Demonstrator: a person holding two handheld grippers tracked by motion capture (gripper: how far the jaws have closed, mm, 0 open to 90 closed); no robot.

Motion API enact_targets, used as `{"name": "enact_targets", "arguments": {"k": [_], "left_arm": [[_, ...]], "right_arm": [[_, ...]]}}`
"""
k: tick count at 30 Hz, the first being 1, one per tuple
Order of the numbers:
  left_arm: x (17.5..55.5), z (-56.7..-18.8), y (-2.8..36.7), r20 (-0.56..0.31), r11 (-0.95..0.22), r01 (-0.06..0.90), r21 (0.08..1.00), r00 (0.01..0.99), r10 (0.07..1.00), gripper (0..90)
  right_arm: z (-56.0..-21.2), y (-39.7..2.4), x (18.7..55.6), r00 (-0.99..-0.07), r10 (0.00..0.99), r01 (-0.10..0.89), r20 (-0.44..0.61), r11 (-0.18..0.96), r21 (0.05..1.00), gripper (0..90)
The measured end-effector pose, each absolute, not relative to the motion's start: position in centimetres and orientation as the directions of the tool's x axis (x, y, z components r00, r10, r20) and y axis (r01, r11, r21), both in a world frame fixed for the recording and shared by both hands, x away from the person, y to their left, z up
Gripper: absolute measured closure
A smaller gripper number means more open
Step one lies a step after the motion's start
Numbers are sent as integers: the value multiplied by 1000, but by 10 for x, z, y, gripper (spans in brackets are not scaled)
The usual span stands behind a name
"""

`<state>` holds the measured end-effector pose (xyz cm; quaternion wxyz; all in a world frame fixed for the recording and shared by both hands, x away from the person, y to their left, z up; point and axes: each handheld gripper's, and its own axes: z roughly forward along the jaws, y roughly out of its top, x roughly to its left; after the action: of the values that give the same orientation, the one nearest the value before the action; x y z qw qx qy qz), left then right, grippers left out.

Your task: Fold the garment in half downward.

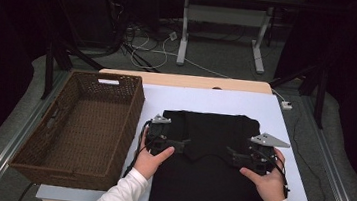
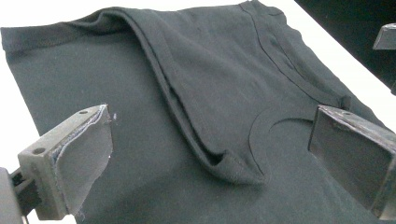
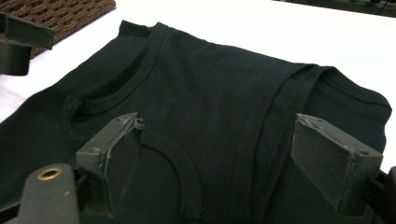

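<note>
Black shirt (image 1: 210, 149) lies folded beneath both grippers' wide-open jaws.

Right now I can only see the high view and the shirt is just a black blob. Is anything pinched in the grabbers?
Observer: No. In the left gripper view the left gripper stands open above the black shirt, its jaws apart with nothing pinched.
Operator: And the other grabber?
Observer: The right gripper is open too, its jaws wide over the cloth.
Operator: Is the shirt flat?
Observer: No. The left gripper view shows a folded-over sleeve lying on top, its hem stitching plain to see.
Operator: Can you see the neck hole?
Observer: Yes, the right gripper view shows the collar curving near the left jaw.
</note>
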<state>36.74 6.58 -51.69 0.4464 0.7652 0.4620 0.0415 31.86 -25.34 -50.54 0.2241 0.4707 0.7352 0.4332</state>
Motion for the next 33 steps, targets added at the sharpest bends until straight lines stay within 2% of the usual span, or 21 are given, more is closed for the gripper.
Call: {"name": "enact_targets", "arguments": {"k": [12,22,31,33], "left_arm": [[369,-528,65,-359,-182,693,698,559,748,8],[370,-540,49,-307,-251,677,692,590,747,9],[374,-548,38,-259,-272,689,672,562,785,156],[374,-549,38,-247,-283,687,670,565,787,164]], "right_arm": [[-521,-255,316,-453,891,480,13,231,846,160],[-526,-256,319,-451,892,496,4,247,833,162],[-530,-255,320,-448,894,505,6,248,827,175],[-530,-256,320,-444,896,504,3,247,827,185]]}}
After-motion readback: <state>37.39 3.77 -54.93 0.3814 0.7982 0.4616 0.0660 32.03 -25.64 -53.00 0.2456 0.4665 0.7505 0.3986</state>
